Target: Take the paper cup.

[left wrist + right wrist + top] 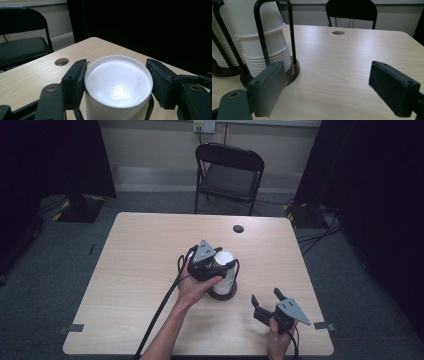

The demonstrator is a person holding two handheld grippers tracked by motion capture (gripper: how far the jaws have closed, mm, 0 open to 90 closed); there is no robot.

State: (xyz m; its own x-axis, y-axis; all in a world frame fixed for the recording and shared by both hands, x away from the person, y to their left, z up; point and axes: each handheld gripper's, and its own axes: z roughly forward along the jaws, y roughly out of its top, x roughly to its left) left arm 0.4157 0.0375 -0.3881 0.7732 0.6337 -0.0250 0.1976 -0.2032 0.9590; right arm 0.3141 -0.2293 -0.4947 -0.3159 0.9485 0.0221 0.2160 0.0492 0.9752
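Pale wood table (140, 270) under dim light, a black folding chair (227, 172) beyond its far edge; near the middle stands a wire cup holder (274, 37) with a stack of white paper cups (225, 270) upside down; the left gripper (116, 82) brackets the top cup (118, 82), jaws close beside its wall, contact uncertain; the right gripper (267, 304) hovers wide open and empty nearby; likely lifting one cup: squeeze lightly, pull straight up, steady the base.
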